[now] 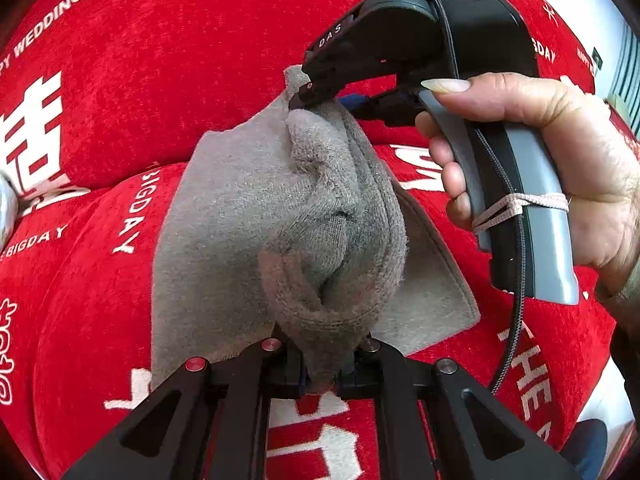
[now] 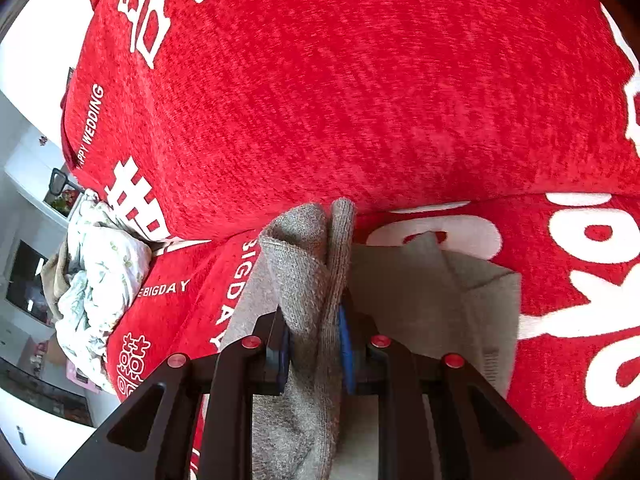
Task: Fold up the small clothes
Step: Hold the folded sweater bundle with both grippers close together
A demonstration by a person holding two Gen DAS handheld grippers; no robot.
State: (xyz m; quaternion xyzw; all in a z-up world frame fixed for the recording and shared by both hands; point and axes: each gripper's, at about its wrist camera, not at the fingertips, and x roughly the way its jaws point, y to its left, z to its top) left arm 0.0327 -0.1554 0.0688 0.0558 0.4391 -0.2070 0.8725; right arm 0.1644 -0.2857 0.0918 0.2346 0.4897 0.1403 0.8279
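A small grey fleecy garment [image 1: 248, 216] lies on a red sofa, partly lifted and bunched. My left gripper [image 1: 320, 380] is shut on its near edge, at the bottom of the left wrist view. My right gripper [image 1: 308, 94], held in a hand, pinches the garment's far edge. In the right wrist view my right gripper [image 2: 316, 356] is shut on a fold of the grey garment [image 2: 308, 264], which stands up between the blue pads [image 2: 345, 344]. The rest of the garment [image 2: 424, 304] lies flat beyond.
The red sofa cover [image 1: 160, 80] with white lettering fills both views; its back cushion [image 2: 360, 100] rises behind the garment. A crumpled white floral cloth [image 2: 100, 272] lies at the sofa's left end. Room furniture [image 2: 28, 280] shows beyond it.
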